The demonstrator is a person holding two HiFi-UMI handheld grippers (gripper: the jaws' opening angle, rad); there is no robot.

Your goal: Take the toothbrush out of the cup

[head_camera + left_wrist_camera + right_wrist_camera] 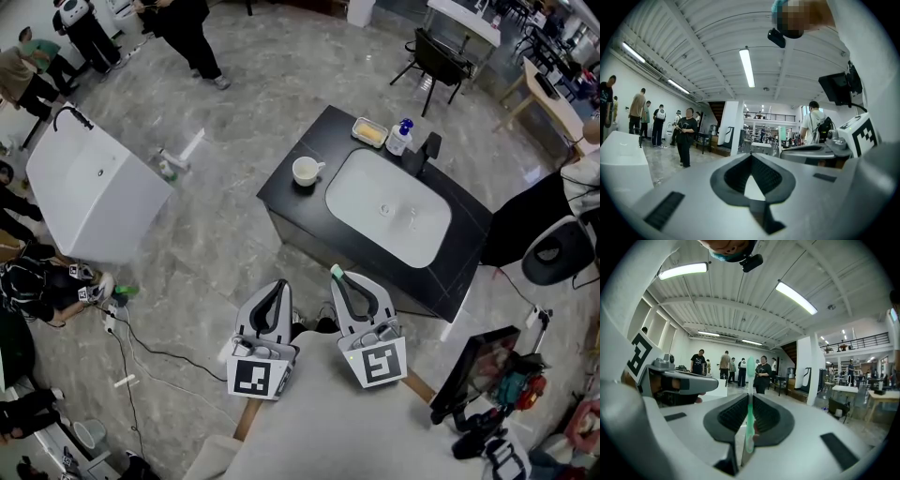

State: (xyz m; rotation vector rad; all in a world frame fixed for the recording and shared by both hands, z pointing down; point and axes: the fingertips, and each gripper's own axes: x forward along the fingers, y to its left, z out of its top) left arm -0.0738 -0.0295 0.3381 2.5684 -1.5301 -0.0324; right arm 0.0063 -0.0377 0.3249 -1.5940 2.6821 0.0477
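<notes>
Nearest the viewer, at 6 o'clock in the head view, the left hand-held gripper point(279, 285) and the right hand-held gripper point(337, 275) are held side by side, both pointing toward 12 o'clock. The left gripper view shows the left hand-held gripper's jaws pressed together at their tips with nothing between them. The right gripper view shows the right hand-held gripper's jaws pinching a pale green toothbrush point(749, 420) by its handle. The handle stands upright between the dark pads and the brush head rises above the jaw tips. In the head view the brush head projects just past those tips. The toothbrush is thus outside the cup point(305, 171) and well apart from it. Beyond the grippers, toward 1 o'clock, stands a black desk point(328, 136) with a white basin point(389, 208) set into its top. The white cup sits on the desk's corner, at 9 o'clock of the basin. At the desk's far edge are a small tray point(369, 132) with yellow contents, a bottle point(400, 138) with a blue top and a black faucet point(429, 147). A white bathtub point(89, 192) stands on the marbled floor point(225, 244) at 10 o'clock. Farther off, at 11 o'clock, people point(187, 33) stand.
</notes>
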